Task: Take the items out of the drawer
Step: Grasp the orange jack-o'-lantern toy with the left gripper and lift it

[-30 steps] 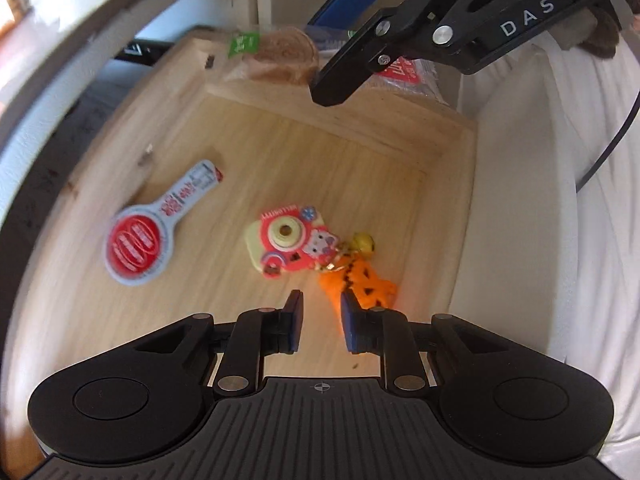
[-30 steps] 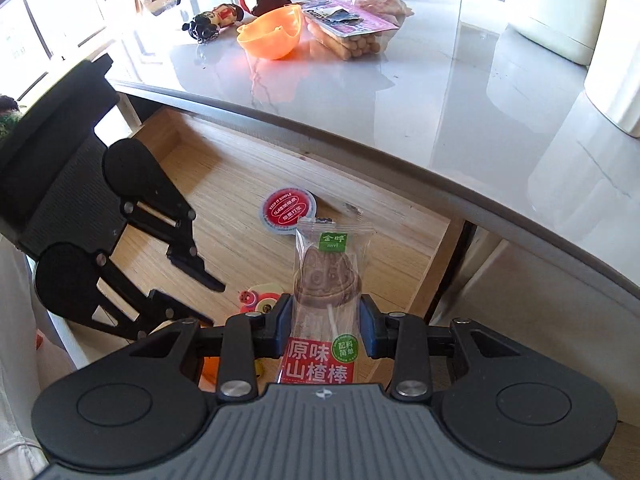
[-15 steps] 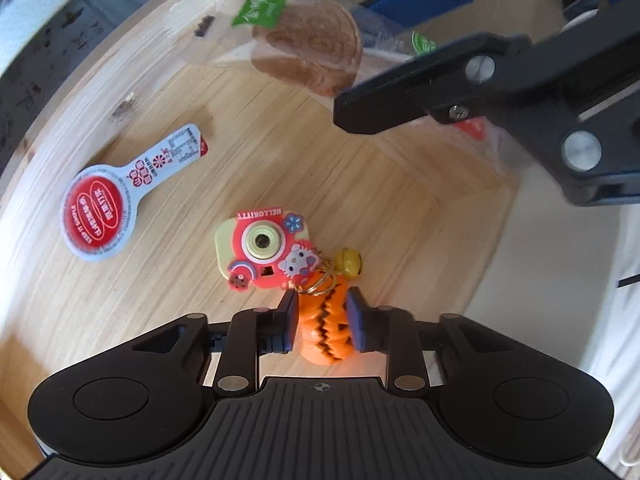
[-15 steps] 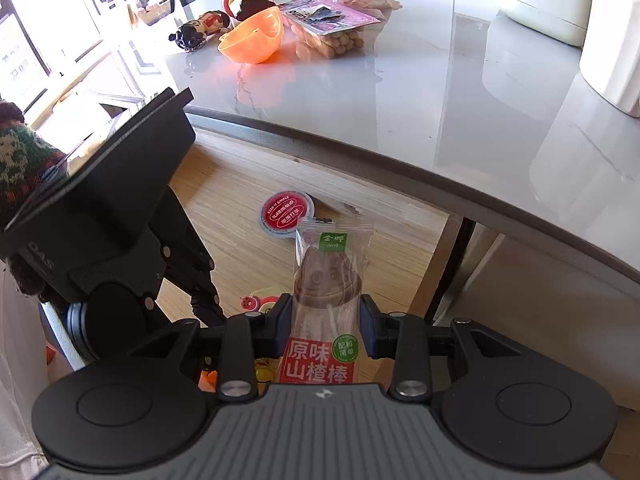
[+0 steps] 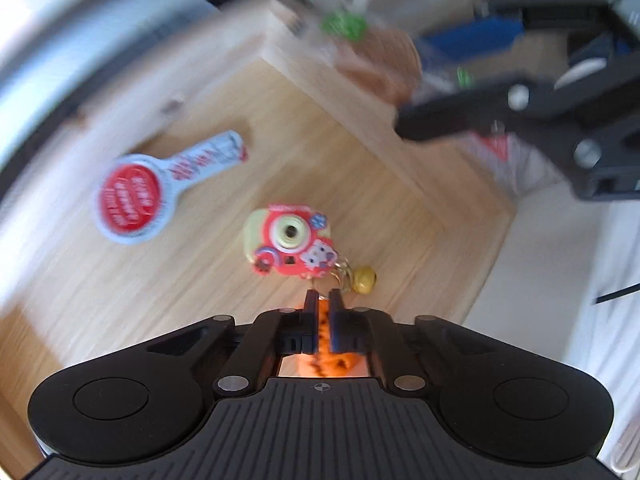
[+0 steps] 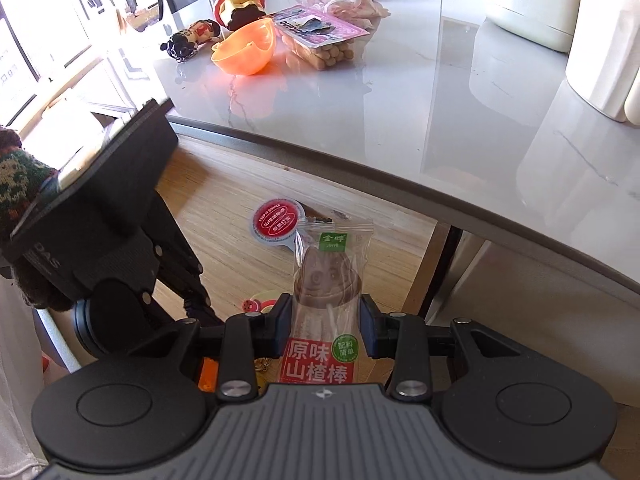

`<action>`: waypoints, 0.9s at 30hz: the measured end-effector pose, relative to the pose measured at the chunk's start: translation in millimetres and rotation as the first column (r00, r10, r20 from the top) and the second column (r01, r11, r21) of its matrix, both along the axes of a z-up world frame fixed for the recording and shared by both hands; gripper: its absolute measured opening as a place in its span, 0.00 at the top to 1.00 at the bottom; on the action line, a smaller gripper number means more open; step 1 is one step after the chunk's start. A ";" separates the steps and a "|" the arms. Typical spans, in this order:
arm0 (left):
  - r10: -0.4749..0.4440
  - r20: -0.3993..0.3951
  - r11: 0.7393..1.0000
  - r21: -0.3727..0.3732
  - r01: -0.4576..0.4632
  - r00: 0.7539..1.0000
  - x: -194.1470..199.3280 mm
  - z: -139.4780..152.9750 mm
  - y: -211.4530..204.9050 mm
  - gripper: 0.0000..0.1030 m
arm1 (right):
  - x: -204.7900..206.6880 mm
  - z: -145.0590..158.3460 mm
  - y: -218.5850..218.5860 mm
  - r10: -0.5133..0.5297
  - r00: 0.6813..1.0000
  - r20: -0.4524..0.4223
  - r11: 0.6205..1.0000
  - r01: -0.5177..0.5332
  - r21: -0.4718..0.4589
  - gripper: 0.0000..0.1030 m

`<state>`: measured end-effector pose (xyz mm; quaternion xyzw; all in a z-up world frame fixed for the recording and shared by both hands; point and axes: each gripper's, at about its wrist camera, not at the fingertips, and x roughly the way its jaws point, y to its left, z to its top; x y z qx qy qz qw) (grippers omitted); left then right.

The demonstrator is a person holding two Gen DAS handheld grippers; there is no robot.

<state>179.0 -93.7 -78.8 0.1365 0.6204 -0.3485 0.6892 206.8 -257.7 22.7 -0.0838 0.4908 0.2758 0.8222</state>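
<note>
We look across the grey marble-patterned tabletop (image 6: 460, 128), which overhangs the open pale wooden drawer (image 5: 360, 168) below it; the drawer stands pulled out so that both tools can reach its floor from above. On the far part of the tabletop lie an orange plastic half-shell bowl (image 6: 246, 50), a clear tray of biscuit sticks with a pink label (image 6: 324, 42) and a small dark-haired figurine (image 6: 190, 38), probably things already lifted out, which would explain why they sit grouped well back from the edge.

Our right gripper (image 6: 326, 322) is pinching a clear plastic snack packet with a brown round sweet on a stick and a red label (image 6: 326, 292), gripped by its lower half so that it stands upright, raised above the drawer floor. It looks ready to go to the tabletop.

Our left gripper (image 5: 323, 312) reaches down to the near right of the drawer, its fingers nearly pressed together on an orange pumpkin-faced rubber charm (image 5: 324, 354). A ring seems to join that charm to a red and cream camera-shaped rubber charm (image 5: 290, 242) and a small yellow bell (image 5: 364, 278), both just beyond the fingertips. The view is blurred, so we cannot tell whether they rest on the wood.

Further left lies a red-and-white round foil lid with a long tab (image 5: 156, 192), flat and untouched.
</note>
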 end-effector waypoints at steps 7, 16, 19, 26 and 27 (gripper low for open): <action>0.104 0.029 0.992 -0.074 -0.102 0.994 11.5 25.9 37.4 0.93 | -17.0 17.5 23.6 0.062 0.998 0.019 0.998 -0.061 -0.017 0.67; -0.071 -0.108 0.996 0.038 0.076 0.992 3.1 15.5 2.5 0.86 | -17.5 22.3 28.9 0.100 0.994 0.041 0.992 -0.096 -0.077 0.67; -0.071 -0.125 0.994 0.069 0.080 0.990 6.1 7.0 -4.5 0.69 | -12.3 17.8 22.4 0.091 0.996 0.026 0.994 -0.089 -0.063 0.67; -0.103 -0.191 0.980 0.149 0.133 0.976 8.0 -10.9 -25.1 0.63 | -4.0 1.3 15.3 0.095 0.995 -0.012 0.995 -0.095 -0.025 0.67; -0.096 -0.197 0.981 0.146 0.126 0.976 10.7 -10.6 -25.8 0.63 | -3.3 0.1 14.4 0.095 0.995 -0.015 0.995 -0.095 -0.020 0.67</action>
